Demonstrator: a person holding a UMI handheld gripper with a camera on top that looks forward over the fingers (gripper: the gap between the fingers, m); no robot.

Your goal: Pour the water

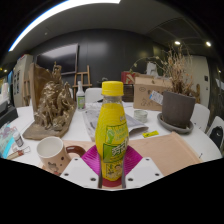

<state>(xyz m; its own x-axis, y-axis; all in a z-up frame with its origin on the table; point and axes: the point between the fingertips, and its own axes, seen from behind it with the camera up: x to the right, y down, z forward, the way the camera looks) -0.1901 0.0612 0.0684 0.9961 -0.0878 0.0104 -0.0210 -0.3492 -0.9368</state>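
The gripper point(113, 170) is closed on a bottle point(112, 135), with both pink pads pressed against the lower body on either side. The bottle stands upright, holds yellow liquid, carries a green label, and its yellow cap point(112, 88) is on. A mug point(52, 152) stands on the white counter point(80, 135) just beside the bottle, with its opening facing up; its contents cannot be seen. Judged status: the grasp step is complete, while tilting and pouring are not yet done. The fitted cap suggests that no liquid can leave until it is removed. A potted plant point(179, 100) stands well apart, beyond the bottle.
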